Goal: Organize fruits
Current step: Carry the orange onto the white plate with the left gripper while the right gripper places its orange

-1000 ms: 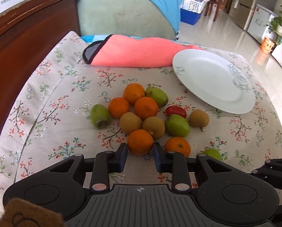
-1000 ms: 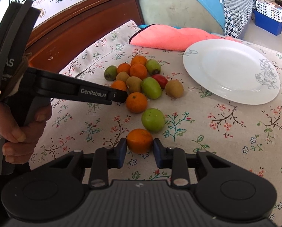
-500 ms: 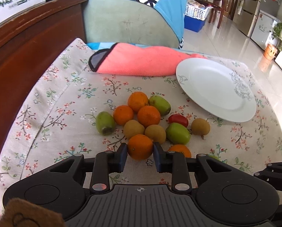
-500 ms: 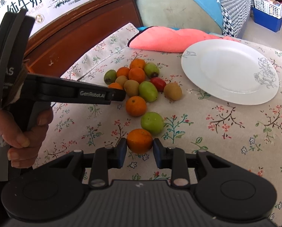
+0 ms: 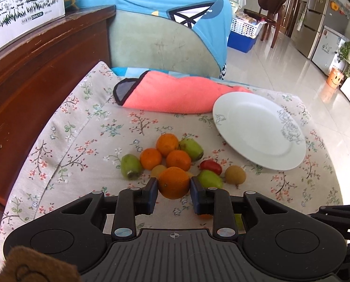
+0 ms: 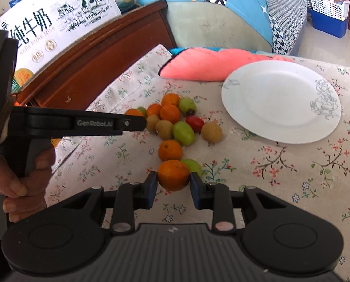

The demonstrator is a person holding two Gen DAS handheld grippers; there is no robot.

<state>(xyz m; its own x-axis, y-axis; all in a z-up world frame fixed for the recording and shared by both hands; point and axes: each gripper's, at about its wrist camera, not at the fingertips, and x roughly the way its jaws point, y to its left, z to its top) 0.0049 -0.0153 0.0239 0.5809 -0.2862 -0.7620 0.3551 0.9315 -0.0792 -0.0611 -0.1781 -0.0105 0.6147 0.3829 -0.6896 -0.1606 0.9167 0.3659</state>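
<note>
My left gripper (image 5: 173, 185) is shut on an orange (image 5: 173, 182) and holds it above the flowered cloth, just in front of the fruit pile (image 5: 175, 155) of oranges, green fruits, brown kiwis and one red fruit. My right gripper (image 6: 173, 183) is shut on another orange (image 6: 173, 175), lifted over the cloth near a loose orange (image 6: 170, 150) and a green fruit (image 6: 195, 165). The white plate (image 5: 257, 129) lies at the right, with no fruit on it; it also shows in the right wrist view (image 6: 280, 101). The left gripper's body (image 6: 81, 123) shows from the side there.
A pink folded cloth (image 5: 175, 91) lies behind the fruit. A dark wooden board (image 5: 34, 75) borders the left side, with a milk carton box (image 6: 57, 21) on it. A green-and-blue cushion (image 5: 163, 35) stands at the back. The cloth edge drops to the tiled floor (image 5: 304, 75) on the right.
Both grippers have risen with their oranges held between the fingers. The fruit pile and plate now sit farther off and lower in both views.
</note>
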